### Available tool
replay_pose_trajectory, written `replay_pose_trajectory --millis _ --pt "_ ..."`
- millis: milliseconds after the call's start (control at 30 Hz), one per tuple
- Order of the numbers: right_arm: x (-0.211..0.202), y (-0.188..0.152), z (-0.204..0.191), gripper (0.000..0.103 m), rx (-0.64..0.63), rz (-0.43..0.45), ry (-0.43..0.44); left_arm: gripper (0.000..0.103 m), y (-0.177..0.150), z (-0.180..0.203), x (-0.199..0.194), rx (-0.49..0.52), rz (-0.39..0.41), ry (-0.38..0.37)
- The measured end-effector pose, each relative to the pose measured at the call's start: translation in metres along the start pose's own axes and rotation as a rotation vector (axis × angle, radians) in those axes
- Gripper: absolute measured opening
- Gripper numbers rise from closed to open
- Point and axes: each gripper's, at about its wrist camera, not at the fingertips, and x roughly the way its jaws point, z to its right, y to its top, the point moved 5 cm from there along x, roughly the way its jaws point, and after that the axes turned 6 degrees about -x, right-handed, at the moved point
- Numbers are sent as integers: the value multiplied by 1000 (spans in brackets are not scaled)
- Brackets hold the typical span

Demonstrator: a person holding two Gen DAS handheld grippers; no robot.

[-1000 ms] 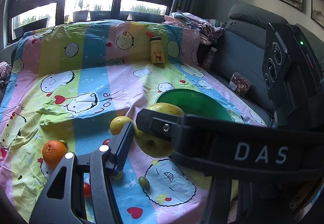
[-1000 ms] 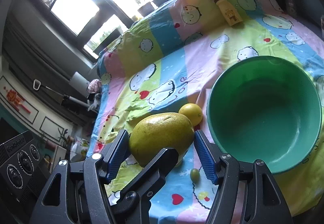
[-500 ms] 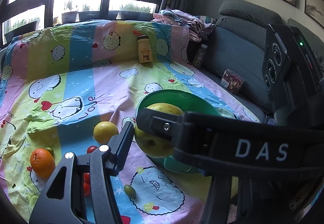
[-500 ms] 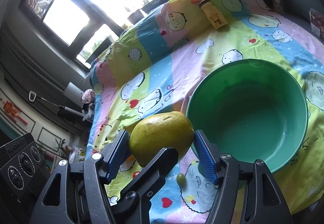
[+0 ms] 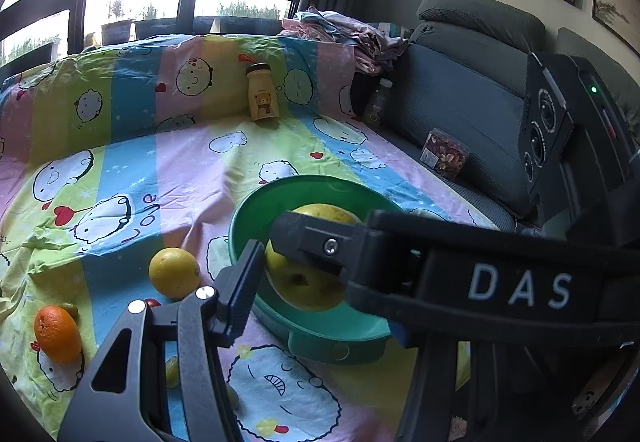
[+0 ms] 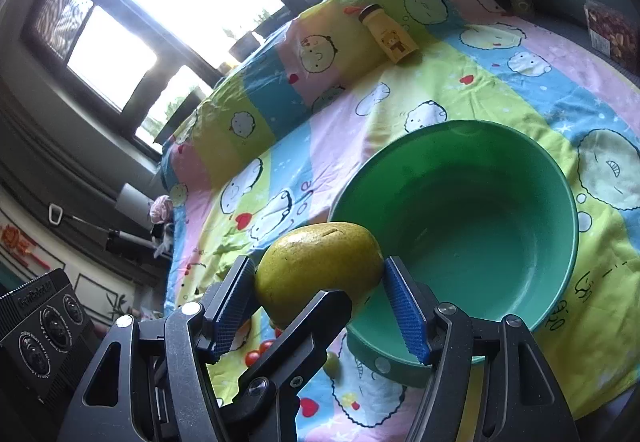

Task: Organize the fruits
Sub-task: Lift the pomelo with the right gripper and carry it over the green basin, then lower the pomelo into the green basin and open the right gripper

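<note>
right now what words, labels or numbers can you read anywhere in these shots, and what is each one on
"DAS": white letters on the black body of the right gripper.
"Love": dark pink script printed on the striped bedsheet.
Bear picture, no words I can read: yellow bottle.
Scribbled marks by the green bowl, on the sheet: unclear.
Raised lettering on the black box: too blurred.

The right gripper (image 6: 320, 282) is clamped on the large yellow-green fruit (image 6: 316, 262), both blue pads pressed to its sides. The left gripper (image 5: 256, 262) meets it crosswise, one finger under the fruit; its own grip cannot be told.
</note>
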Motion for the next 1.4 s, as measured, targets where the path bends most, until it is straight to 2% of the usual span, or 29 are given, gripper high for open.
replay_pose_trajectory --millis 900,1400 --pt "2 4 50 69 120 -15 -83 55 -1 19 47 5 -99 -84" --pt "3 4 64 69 170 -28 -118 55 -4 22 64 -7 -136 -117"
